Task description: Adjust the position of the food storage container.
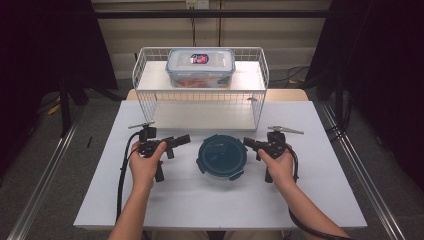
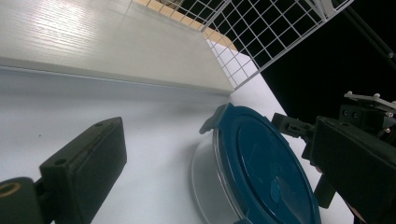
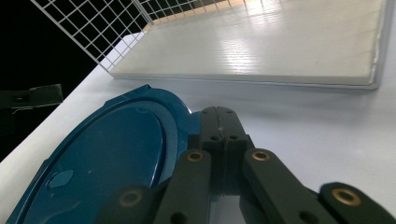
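The round blue container (image 1: 221, 157) is sitting on the desk (image 1: 200, 200). Left of it, the left gripper (image 1: 181, 140) is hovering with jaws wide. Right of it, the right gripper (image 1: 248, 142) is hovering, jaws pressed together, empty.

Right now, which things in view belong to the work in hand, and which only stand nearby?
In the work: round blue-lidded container, left gripper, right gripper.
Standing by: white wire shelf, rectangular clear box on its top board.

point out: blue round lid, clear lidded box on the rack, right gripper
blue round lid (image 1: 221, 156), high view, lid centre
clear lidded box (image 1: 200, 66), high view, top of its lid
right gripper (image 3: 219, 122), right gripper view, meeting jaw tips
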Available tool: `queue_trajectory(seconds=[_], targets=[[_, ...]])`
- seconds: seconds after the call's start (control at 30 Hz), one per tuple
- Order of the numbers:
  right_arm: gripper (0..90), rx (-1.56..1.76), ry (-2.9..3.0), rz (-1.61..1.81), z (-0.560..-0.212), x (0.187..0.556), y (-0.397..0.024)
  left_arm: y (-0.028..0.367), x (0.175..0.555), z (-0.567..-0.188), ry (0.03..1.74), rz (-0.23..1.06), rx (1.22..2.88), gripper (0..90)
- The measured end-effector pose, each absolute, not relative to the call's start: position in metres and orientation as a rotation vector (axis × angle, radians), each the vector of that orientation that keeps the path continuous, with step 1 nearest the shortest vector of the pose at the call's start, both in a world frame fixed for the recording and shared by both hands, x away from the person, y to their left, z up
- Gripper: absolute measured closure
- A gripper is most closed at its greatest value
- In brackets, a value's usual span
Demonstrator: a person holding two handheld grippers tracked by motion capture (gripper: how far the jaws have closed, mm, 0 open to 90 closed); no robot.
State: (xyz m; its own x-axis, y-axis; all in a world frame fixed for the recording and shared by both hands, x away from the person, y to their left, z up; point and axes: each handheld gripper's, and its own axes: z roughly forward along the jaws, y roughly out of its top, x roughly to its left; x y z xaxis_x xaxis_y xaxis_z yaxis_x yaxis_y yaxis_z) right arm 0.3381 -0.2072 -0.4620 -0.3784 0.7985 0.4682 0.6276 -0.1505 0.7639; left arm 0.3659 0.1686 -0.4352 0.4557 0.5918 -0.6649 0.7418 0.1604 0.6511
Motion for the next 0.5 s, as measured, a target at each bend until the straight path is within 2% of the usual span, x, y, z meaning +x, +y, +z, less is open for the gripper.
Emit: queue_trajectory(seconds=[0.4,0.5], targets=[[90.0,1.621,1.949,1.565,-0.4629,0.3395,-0.2009,0.1667,0.3648,-0.4372,1.231,-0.169,1.529,3.9],[81.7,1.637,1.928,1.562,-0.4646,0.3394,-0.2030,0.1679,0.3645,-0.4373,1.234,-0.169,1.531,4.3]])
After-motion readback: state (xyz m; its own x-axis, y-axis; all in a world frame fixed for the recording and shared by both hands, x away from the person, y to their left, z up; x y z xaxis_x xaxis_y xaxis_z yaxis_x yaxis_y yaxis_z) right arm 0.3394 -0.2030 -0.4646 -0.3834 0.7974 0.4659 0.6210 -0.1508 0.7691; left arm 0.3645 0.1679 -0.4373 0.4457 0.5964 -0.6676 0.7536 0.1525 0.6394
